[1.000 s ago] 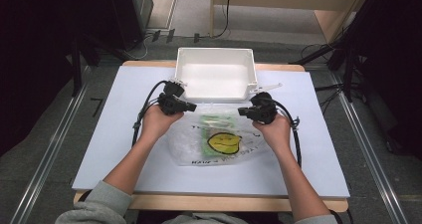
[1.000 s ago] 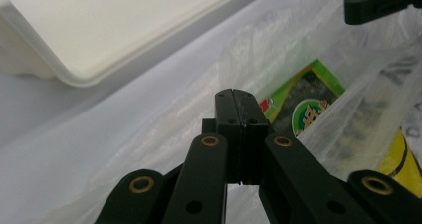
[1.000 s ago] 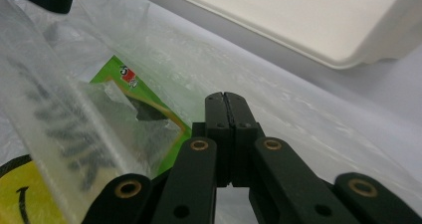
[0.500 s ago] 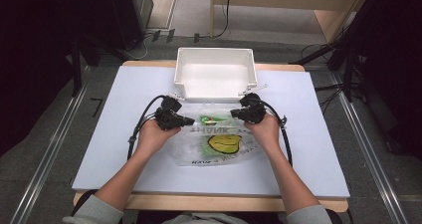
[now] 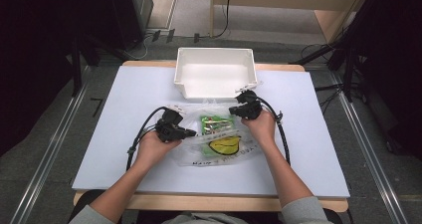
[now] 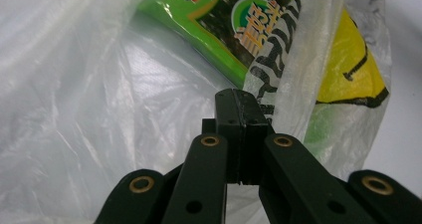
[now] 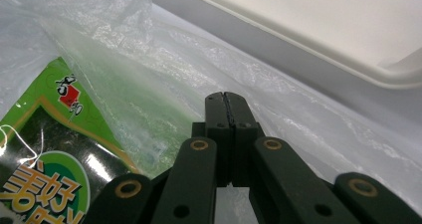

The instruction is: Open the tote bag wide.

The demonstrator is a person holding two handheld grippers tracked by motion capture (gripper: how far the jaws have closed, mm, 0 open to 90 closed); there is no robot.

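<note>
Right now both hand-held grippers, L (image 5: 191,133) & R (image 5: 232,109), sit pinched shut on the clear plastic smiley bag (image 5: 224,144) w/ green snack packet (image 5: 215,124) on the counter (image 5: 124,94); lift evenly, keep the mouth up.

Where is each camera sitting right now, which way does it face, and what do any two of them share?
High view: above the person's side, looking forward and down on the table; both forearms, left gripper and right gripper at the plastic bag, white bin beyond.
Left gripper view: rides the left gripper, facing the bag and green packet; shut jaws show.
Right gripper view: rides the right gripper, facing the bag with the bin behind; shut jaws show.
Shared: both gripper views show the green packet.
</note>
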